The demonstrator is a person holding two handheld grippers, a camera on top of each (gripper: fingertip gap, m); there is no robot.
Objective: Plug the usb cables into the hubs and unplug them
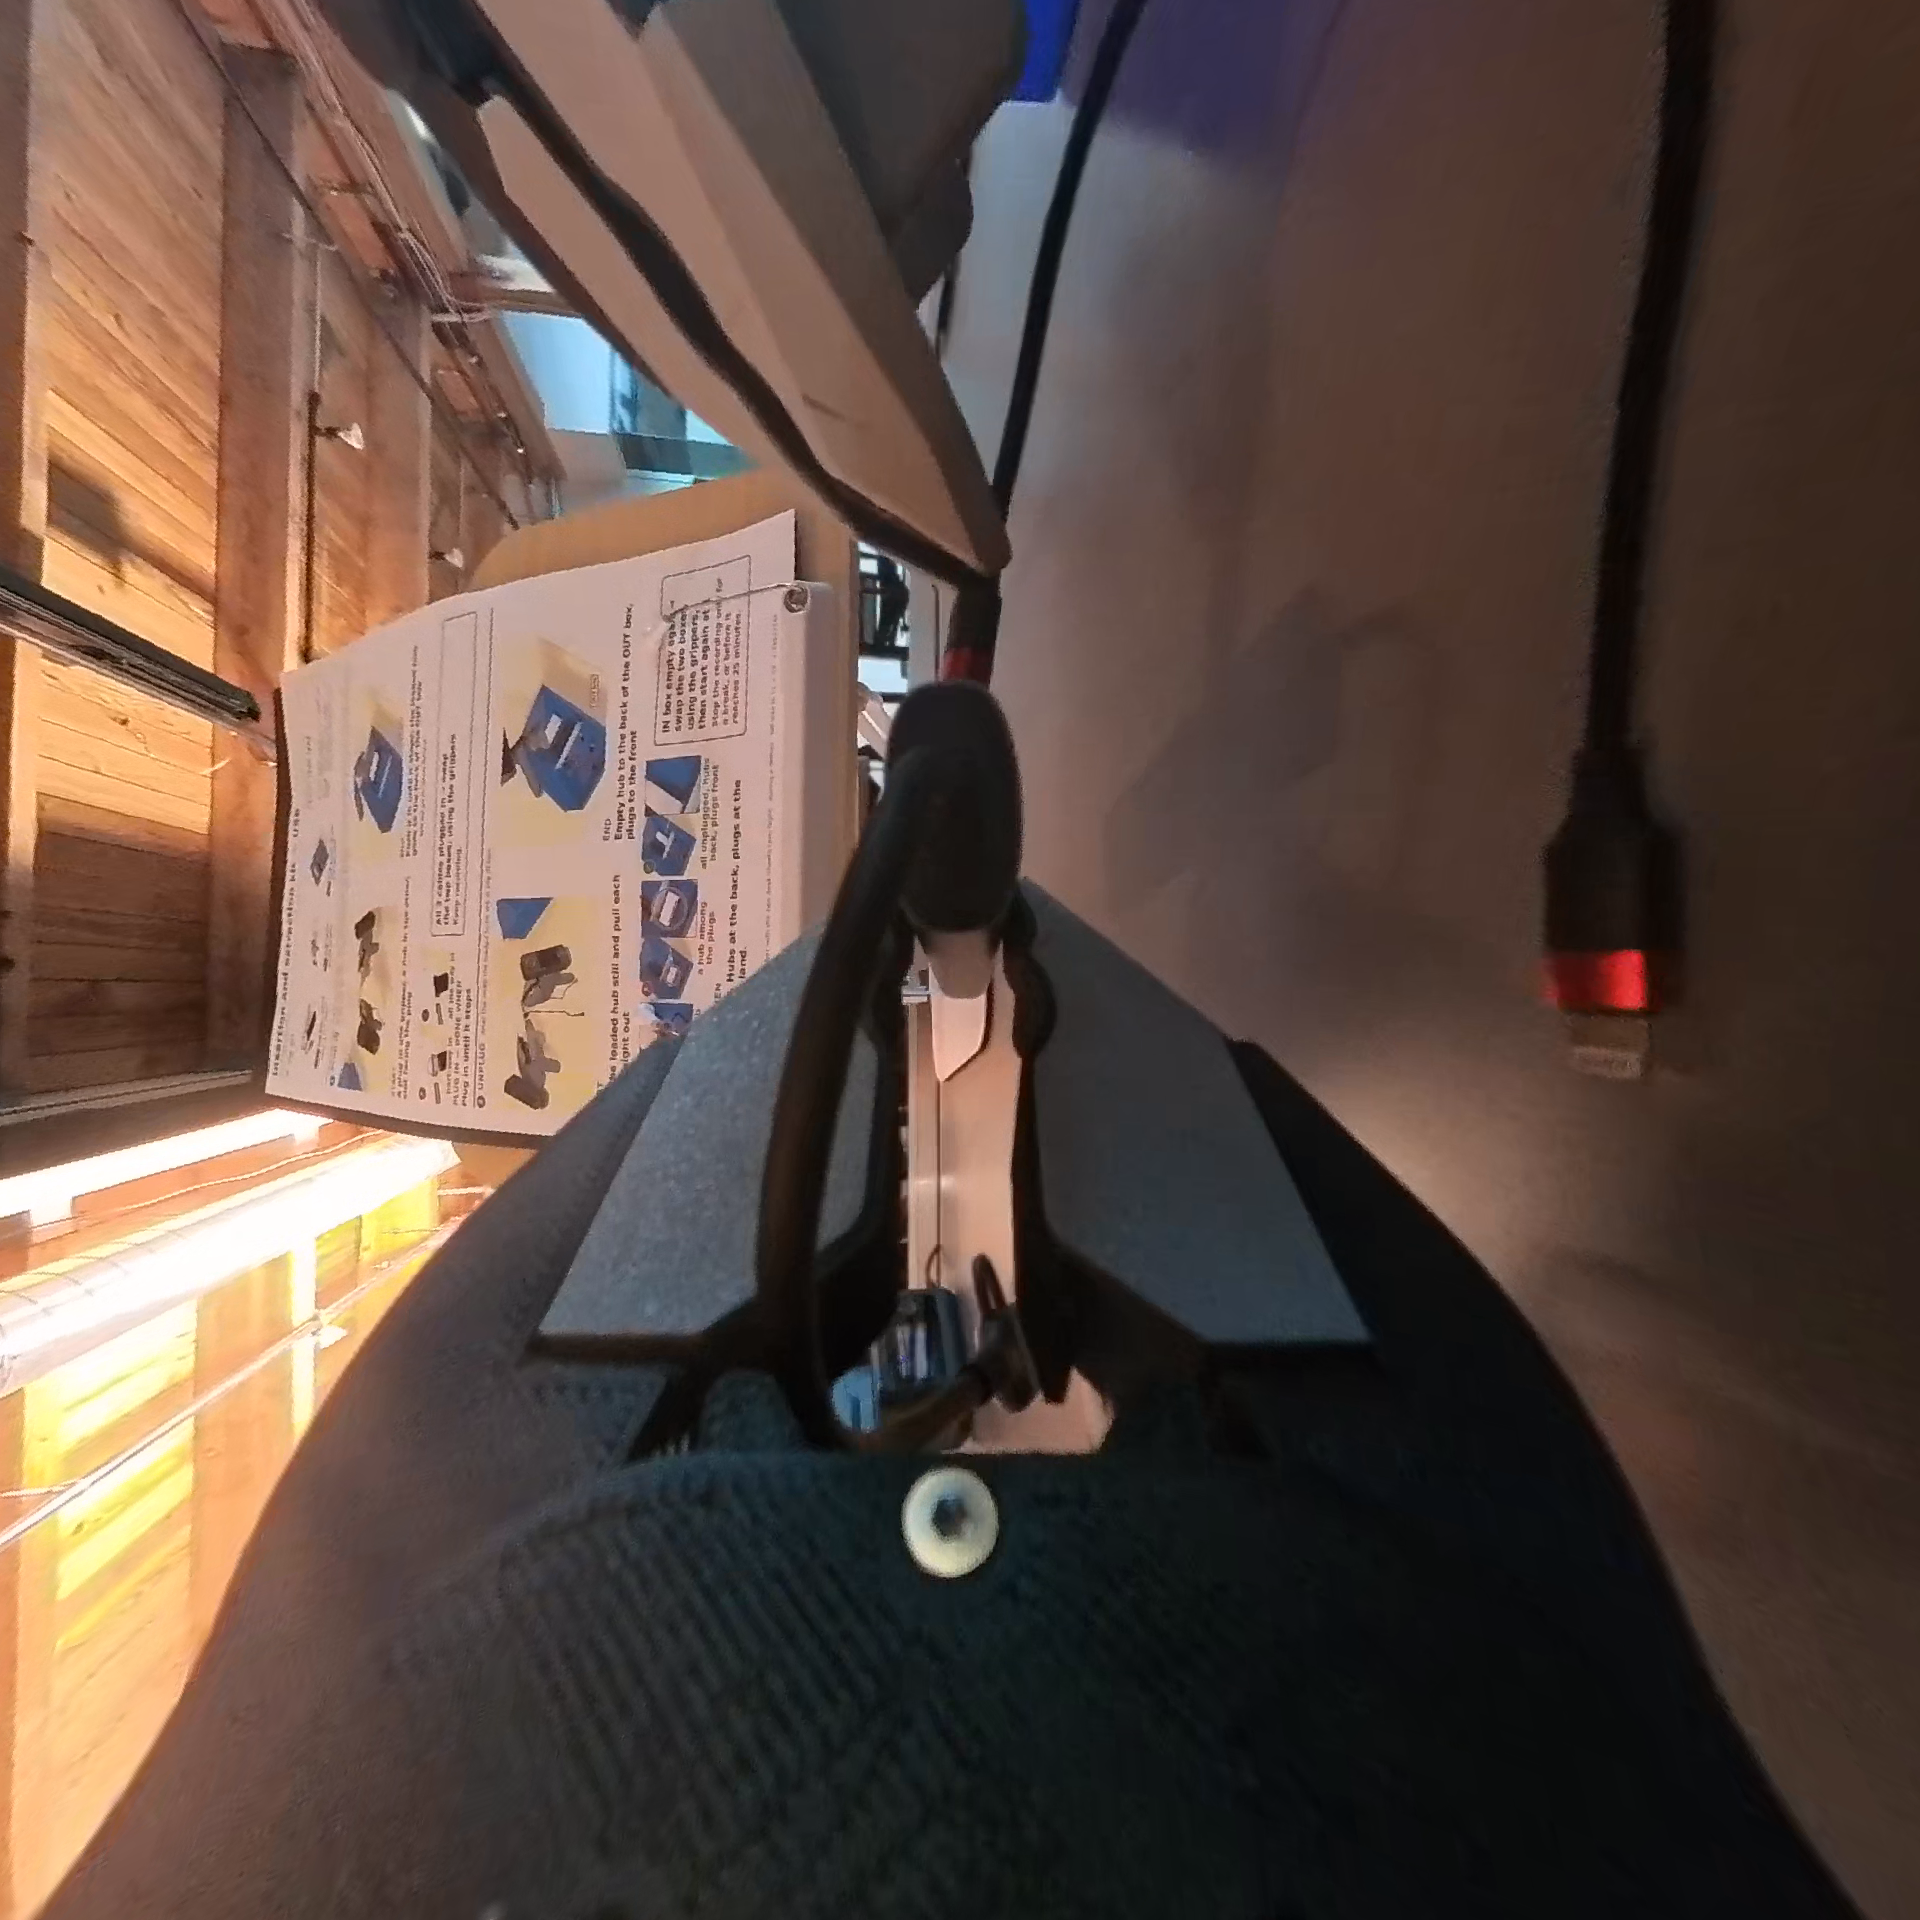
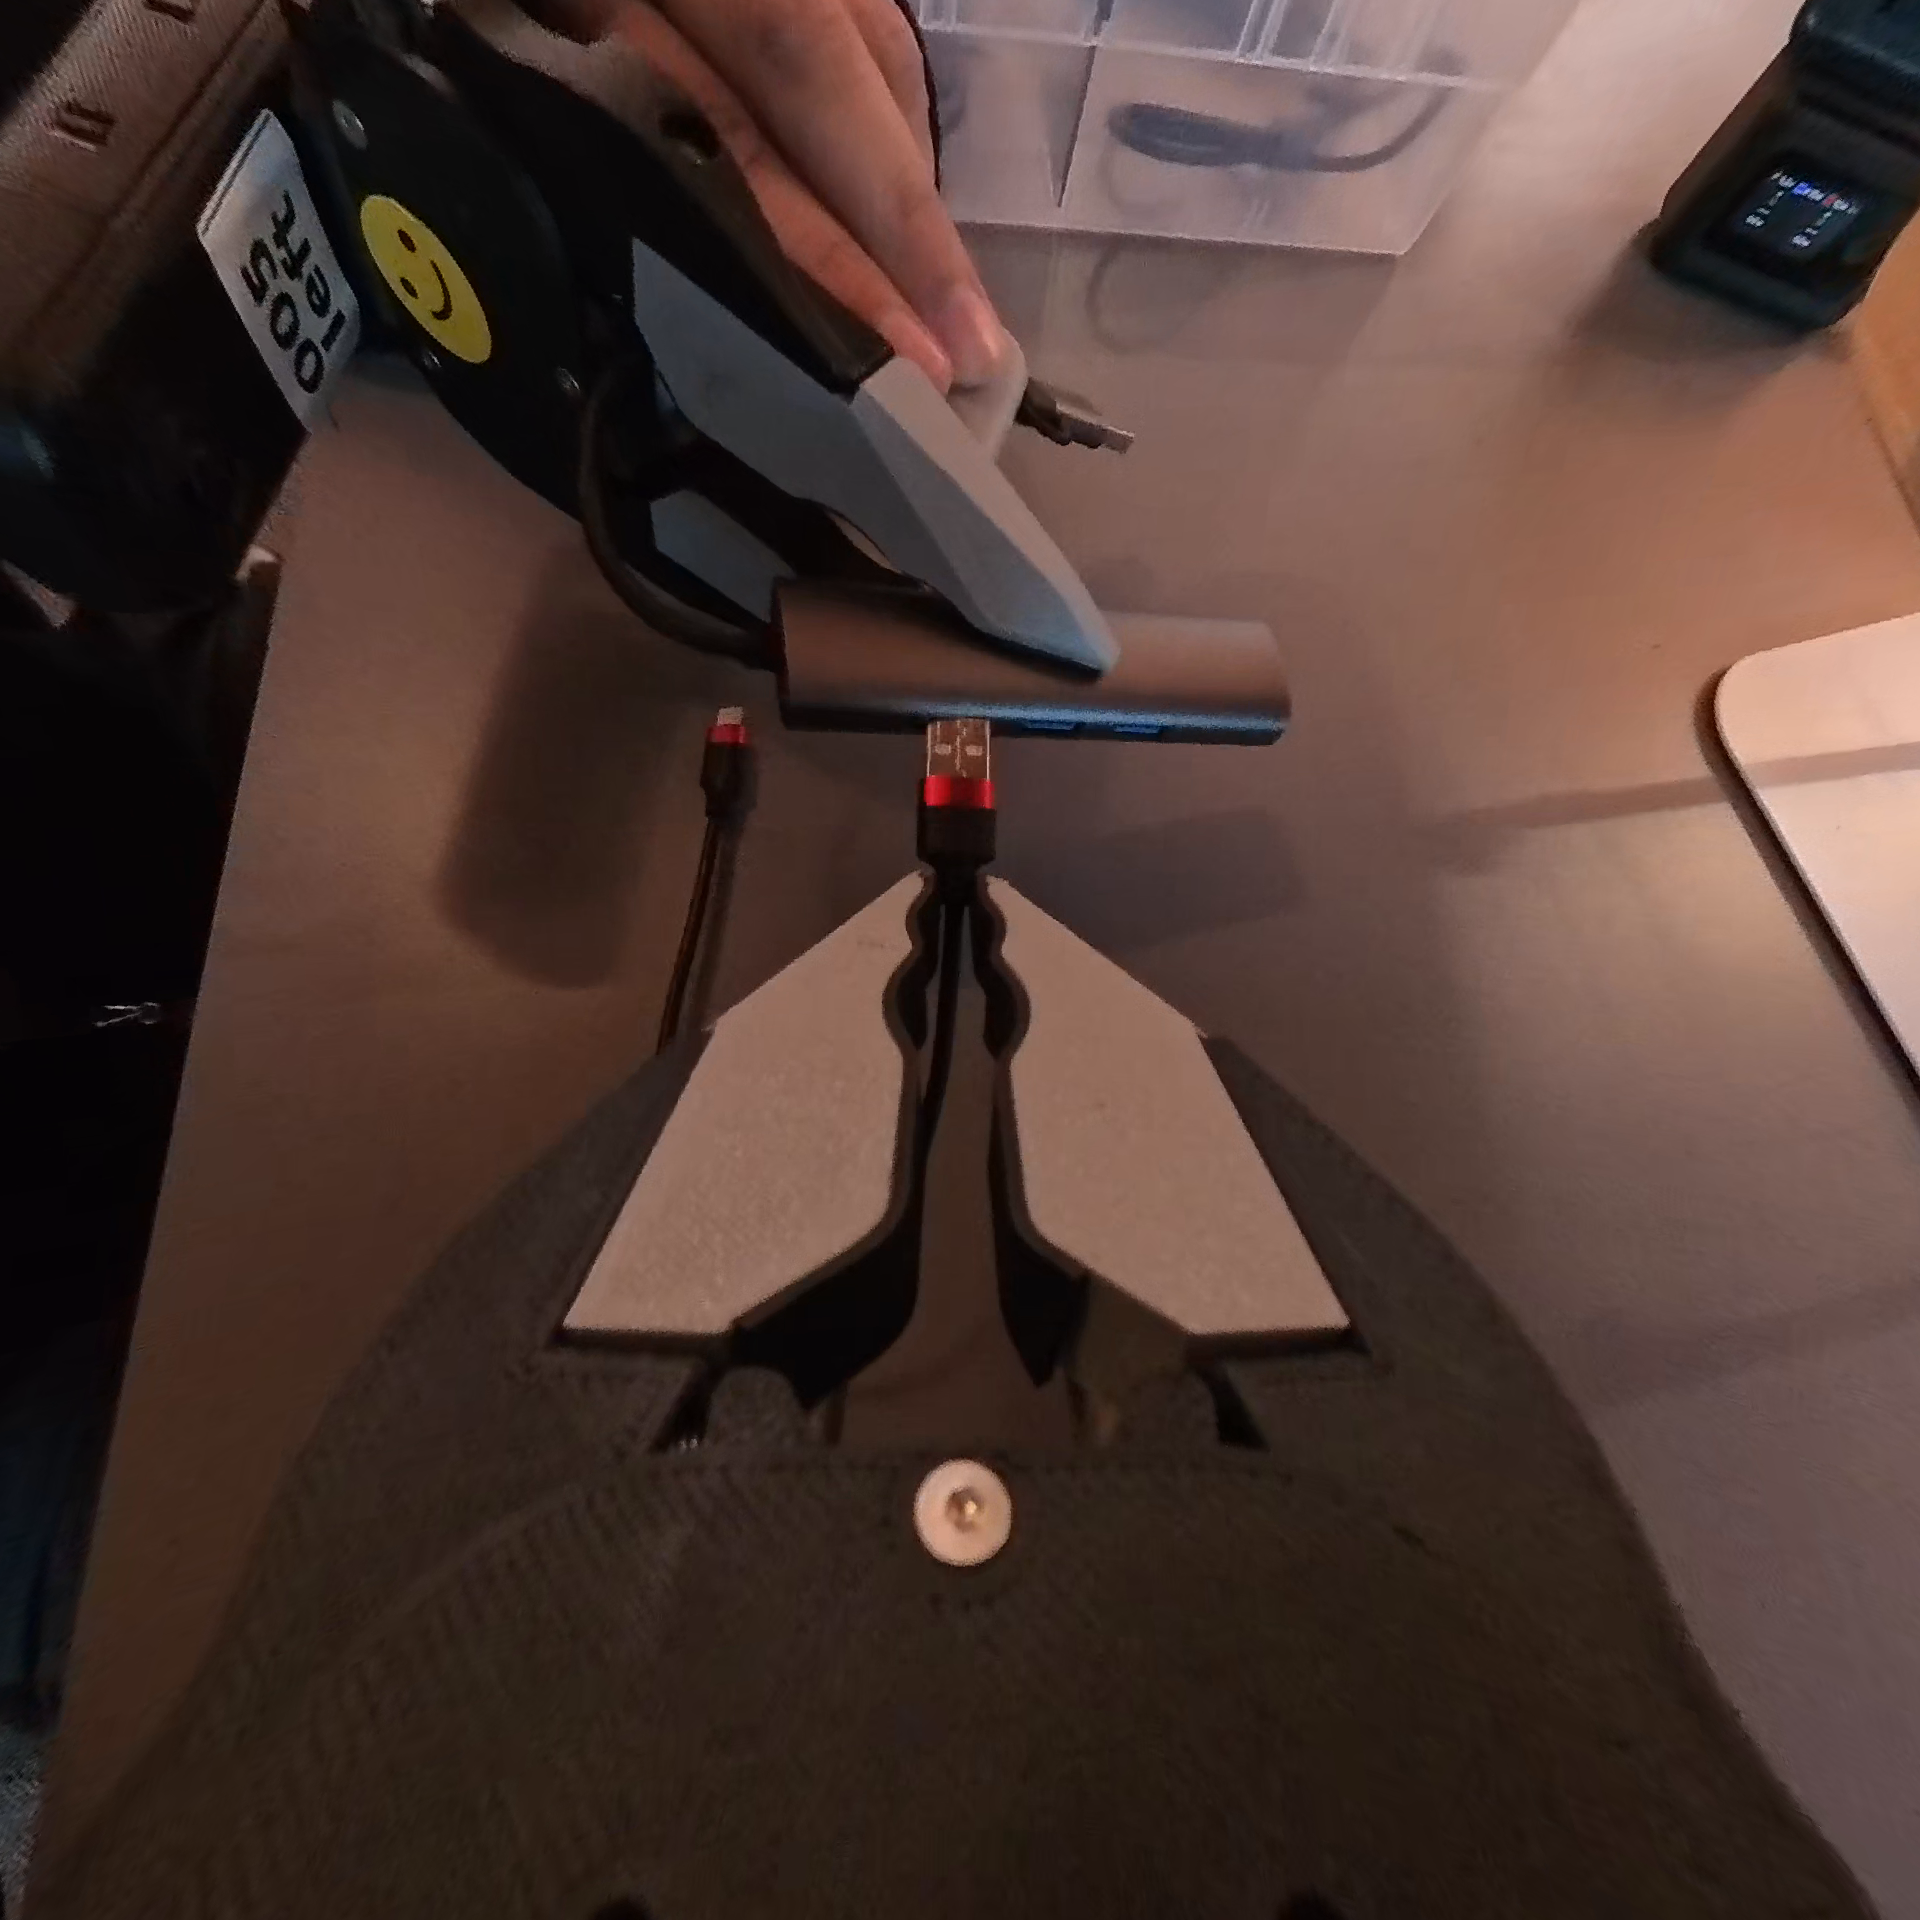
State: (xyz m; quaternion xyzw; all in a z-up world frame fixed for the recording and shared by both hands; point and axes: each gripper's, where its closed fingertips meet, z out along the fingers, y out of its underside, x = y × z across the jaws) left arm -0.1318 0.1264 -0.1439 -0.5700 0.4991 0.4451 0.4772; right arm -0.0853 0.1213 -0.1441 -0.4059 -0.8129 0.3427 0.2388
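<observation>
Our right tongs are clamped on the USB plug, its metal tip just touching the hub port at 12 o'clock. Our left tongs are clamped on the hub, held above the counter. A second plug lies at 9 o'clock of ours.

Matt grey metal hub, bright metal plug with glossy red collar, smooth matt table.

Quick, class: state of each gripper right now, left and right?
Left gripper: closed on the grey USB hub, held above the table.
Right gripper: closed on the black cable just behind its red-collared USB-A plug, tip at a hub port.
</observation>
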